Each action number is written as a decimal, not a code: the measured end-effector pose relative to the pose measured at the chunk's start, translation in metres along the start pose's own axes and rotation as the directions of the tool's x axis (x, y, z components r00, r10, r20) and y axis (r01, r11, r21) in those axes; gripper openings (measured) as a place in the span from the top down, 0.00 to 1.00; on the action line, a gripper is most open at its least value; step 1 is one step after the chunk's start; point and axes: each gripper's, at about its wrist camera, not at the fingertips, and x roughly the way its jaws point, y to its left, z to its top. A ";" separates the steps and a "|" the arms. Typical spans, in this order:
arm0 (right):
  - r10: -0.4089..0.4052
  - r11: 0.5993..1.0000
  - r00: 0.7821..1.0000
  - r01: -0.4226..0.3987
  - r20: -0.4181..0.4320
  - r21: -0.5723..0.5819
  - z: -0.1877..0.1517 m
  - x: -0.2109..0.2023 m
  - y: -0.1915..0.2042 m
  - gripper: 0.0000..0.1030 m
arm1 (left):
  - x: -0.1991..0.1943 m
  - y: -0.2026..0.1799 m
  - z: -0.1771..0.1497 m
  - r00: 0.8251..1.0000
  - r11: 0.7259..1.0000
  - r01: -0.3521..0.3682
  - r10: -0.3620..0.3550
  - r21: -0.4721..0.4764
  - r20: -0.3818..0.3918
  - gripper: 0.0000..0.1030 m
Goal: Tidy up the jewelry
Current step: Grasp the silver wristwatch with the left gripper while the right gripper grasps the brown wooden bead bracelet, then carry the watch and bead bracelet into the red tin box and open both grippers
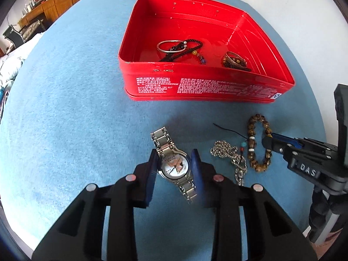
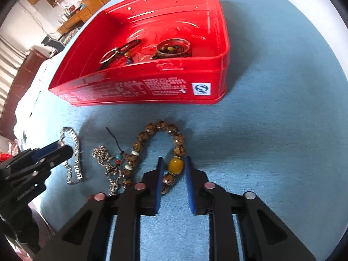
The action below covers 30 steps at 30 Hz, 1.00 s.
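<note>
Blue cloth [image 1: 65,108] carries our red tin [image 1: 195,87] at twelve o'clock; left gripper [image 1: 175,161] pinches the watch [image 1: 174,167], right gripper [image 2: 174,167] pinches the bead bracelet [image 2: 176,166].

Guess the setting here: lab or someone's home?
Probably a home, likely a bedroom. The red tin sits on a blue cloth over something that looks like a bed, with rumpled bedding at the left edge and a wooden desk and cabinets behind.

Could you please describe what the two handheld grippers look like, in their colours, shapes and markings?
Both the left gripper and the right gripper are matte black plastic with angular, cut-out finger arms, flat blue pads on the inner faces, and round silver bolt heads on the joints. White "DAS" lettering marks the right gripper's side. No cables or sleeves show.
</note>
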 end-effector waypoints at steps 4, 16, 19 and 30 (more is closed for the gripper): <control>0.024 0.999 1.000 -0.024 -0.002 0.024 -0.005 -0.005 -0.003 0.88 | -0.007 0.011 -0.001 1.000 1.000 0.005 -0.005 0.006 0.012 0.71; 0.025 0.999 0.993 -0.022 0.114 -0.026 -0.018 -0.060 0.011 0.88 | -0.034 0.012 -0.009 0.998 1.000 0.018 -0.019 0.006 0.067 0.71; 0.017 0.999 0.991 -0.012 0.134 -0.037 -0.019 -0.074 0.014 0.88 | -0.044 0.011 -0.011 0.996 1.000 0.022 -0.023 0.010 0.081 0.71; 0.016 0.999 0.978 -0.005 0.207 -0.052 -0.016 -0.111 0.016 0.88 | -0.078 0.011 -0.012 0.986 0.999 0.048 -0.051 0.020 0.158 0.71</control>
